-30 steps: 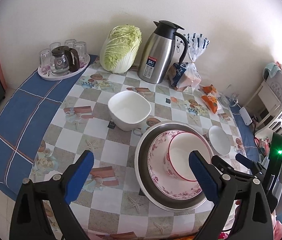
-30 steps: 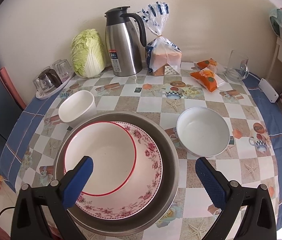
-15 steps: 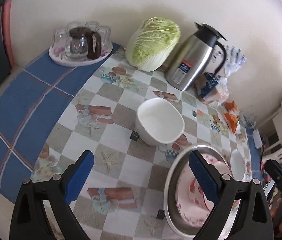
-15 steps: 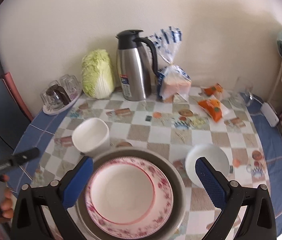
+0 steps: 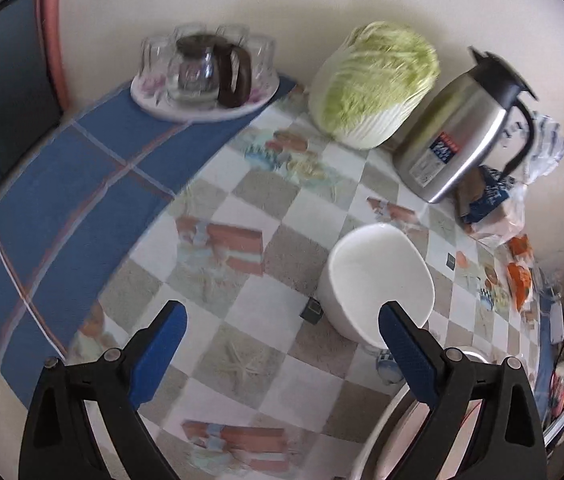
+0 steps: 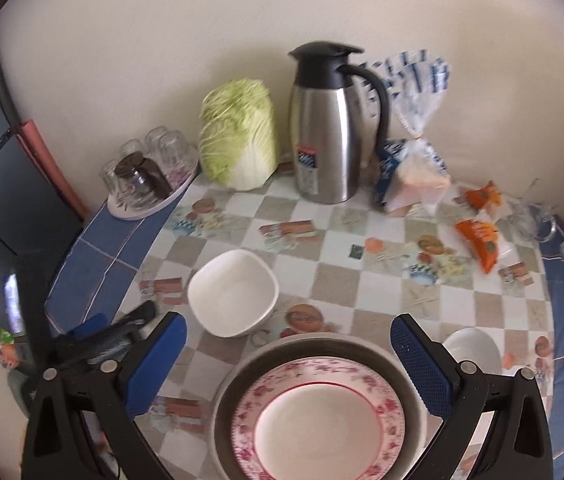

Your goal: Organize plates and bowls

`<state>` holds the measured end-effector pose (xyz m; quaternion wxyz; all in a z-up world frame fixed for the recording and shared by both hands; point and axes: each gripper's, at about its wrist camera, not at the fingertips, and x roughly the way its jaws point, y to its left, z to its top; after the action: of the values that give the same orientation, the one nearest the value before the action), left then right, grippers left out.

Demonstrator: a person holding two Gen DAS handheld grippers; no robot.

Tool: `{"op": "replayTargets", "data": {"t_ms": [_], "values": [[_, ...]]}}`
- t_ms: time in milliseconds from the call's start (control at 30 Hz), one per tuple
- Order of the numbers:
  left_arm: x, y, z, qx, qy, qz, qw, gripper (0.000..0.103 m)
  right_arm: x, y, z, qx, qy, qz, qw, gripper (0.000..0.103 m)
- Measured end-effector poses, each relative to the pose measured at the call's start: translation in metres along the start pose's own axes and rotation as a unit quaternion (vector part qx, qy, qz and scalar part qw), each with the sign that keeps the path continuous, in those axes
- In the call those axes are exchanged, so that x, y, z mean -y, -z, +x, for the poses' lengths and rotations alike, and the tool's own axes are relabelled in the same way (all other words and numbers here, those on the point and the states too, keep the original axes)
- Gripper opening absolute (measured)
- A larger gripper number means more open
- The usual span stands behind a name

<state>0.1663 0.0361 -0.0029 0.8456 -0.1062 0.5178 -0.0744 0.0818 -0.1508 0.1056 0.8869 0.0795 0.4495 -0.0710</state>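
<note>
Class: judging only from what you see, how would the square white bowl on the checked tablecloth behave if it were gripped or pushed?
The square white bowl looks glazed, so probably slippery and breakable. Its deep walls and narrower base suggest a rim push might tip it. Empty, it is likely light enough to slide.

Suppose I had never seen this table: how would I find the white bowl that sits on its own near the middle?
Start at the tall steel thermos jug by the wall, beside the cabbage. Come straight toward the near edge over the checked cloth to the square white bowl, alone just left of the metal basin. Unlike the small round white bowl at right, it is deeper, with rounded corners.
</note>
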Motion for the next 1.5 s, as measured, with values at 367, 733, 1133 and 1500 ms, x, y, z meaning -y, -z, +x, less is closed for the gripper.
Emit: {"op": "replayTargets", "data": {"t_ms": [367, 733, 1133, 1500], "values": [[0.020, 0.027, 0.043, -0.041, -0.004, -0.049, 0.9980, 0.097, 0.004, -0.016, 0.025, -0.032, 0.032, -0.002, 0.999, 0.103], [-0.006, 0.008, 0.069, -0.053, 0.040, -0.079, 0.9946, 0.089, -0.007, -0.028, 0.109, -0.097, 0.043, 0.004, 0.994, 0.075], [0.002, 0.007, 0.096, -0.072, 0.105, -0.088, 0.9879, 0.048, -0.021, -0.017, 0.176, -0.163, 0.044, 0.004, 0.986, 0.029], [0.014, 0.004, 0.100, -0.050, 0.110, -0.075, 0.9899, 0.030, -0.026, -0.014, 0.194, -0.159, 0.056, -0.015, 0.986, 0.009]]}}
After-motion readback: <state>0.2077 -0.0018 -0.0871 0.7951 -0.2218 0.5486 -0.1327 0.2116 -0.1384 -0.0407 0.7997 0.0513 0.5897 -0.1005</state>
